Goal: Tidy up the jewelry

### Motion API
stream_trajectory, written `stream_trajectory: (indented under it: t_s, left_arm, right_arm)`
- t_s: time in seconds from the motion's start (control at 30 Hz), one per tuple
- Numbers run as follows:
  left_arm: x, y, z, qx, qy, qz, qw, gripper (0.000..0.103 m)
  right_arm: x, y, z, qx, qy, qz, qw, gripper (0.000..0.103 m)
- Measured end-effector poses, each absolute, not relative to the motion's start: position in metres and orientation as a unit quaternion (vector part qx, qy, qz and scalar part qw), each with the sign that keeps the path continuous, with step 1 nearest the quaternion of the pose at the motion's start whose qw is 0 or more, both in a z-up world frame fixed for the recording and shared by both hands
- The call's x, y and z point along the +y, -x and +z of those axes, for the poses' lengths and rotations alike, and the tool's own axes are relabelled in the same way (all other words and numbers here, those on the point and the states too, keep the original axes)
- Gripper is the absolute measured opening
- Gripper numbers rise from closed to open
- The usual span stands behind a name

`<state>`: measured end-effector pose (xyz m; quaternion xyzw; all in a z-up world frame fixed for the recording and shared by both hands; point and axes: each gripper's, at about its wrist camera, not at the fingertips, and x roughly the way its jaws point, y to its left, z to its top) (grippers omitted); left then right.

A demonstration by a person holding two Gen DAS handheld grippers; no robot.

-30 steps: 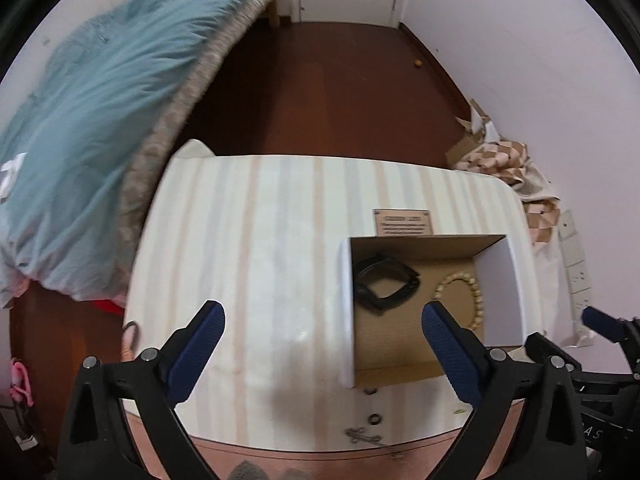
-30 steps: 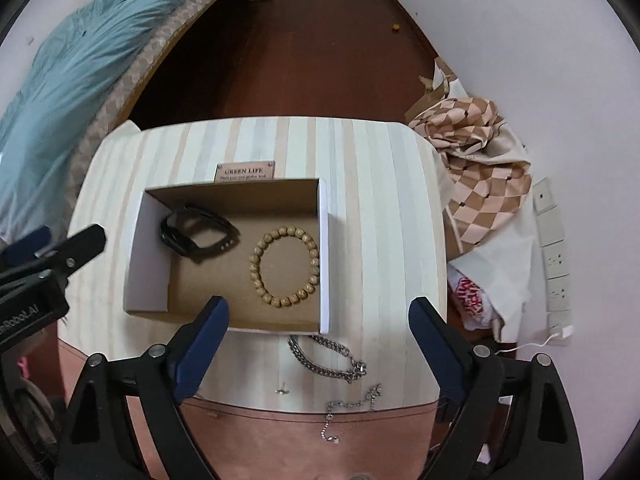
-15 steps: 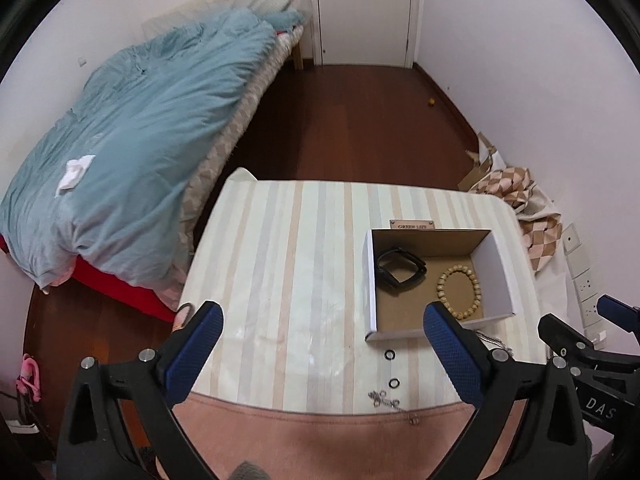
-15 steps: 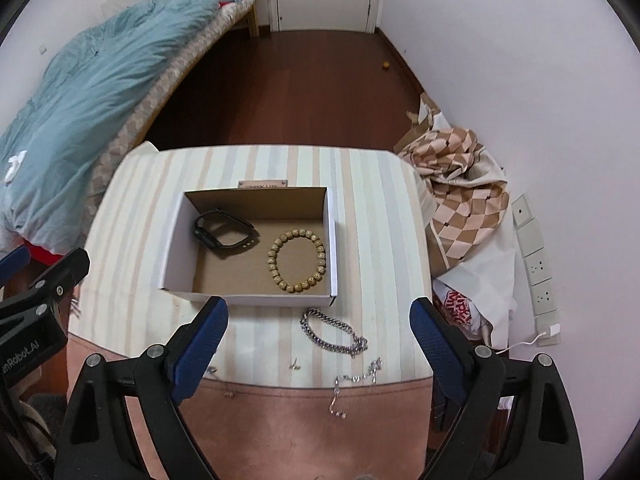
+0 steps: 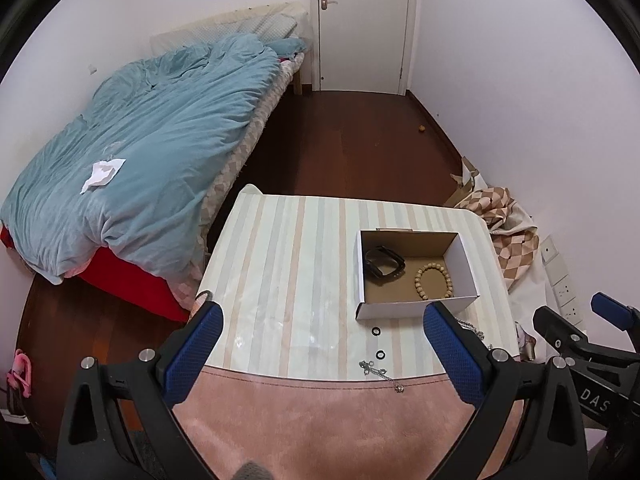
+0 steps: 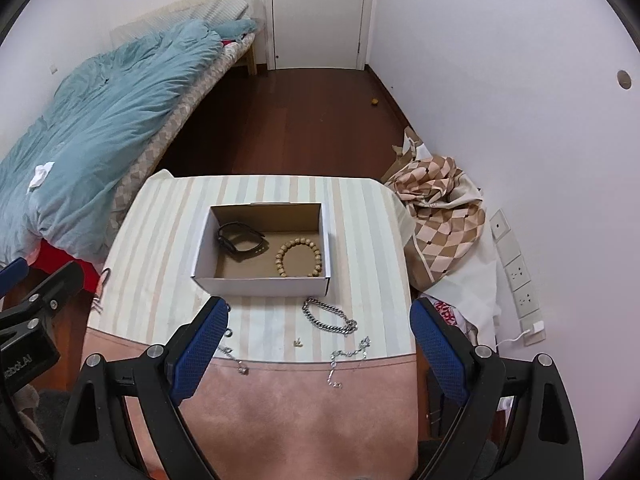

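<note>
Both grippers hang high above the striped table (image 6: 168,248), and both are empty. The left gripper (image 5: 318,322) has its blue-padded jaws spread wide, gripping nothing; the right gripper (image 6: 318,322) is splayed just as wide, also holding nothing. Inside the open white cardboard box (image 6: 260,282) lie two pieces: a black band-shaped bracelet (image 6: 240,238) on the left side and a tan wooden bead bracelet (image 6: 298,258) on the right, close together but apart. Out on the table, just in front of the box, a chunky silver chain bracelet (image 6: 328,316) lies curled. Nearer the table's front edge sits a thin silver chain (image 6: 348,354) trailing onto the pink cloth (image 6: 300,420). From the left view, two small black rings (image 5: 376,331) rest before the box. A blue duvet (image 5: 140,140) covers the bed beyond.
</note>
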<state>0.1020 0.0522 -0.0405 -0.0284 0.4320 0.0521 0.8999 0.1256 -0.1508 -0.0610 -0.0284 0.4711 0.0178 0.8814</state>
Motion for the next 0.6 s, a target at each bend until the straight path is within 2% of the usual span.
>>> stream_trajectory:
  t_s: [0.27,0.6]
  left_arm:
    - [0.049,-0.086,-0.054,0.422,0.026,0.077,0.903,0.102]
    - [0.037,-0.099,-0.171,0.509,0.008,0.094,0.855,0.102]
  right_arm:
    - [-0.175,-0.101,-0.078,0.469,-0.023,0.014,0.883,0.094]
    - [-0.246,-0.105,-0.198,0.559,-0.120,-0.047,0.819,0.093]
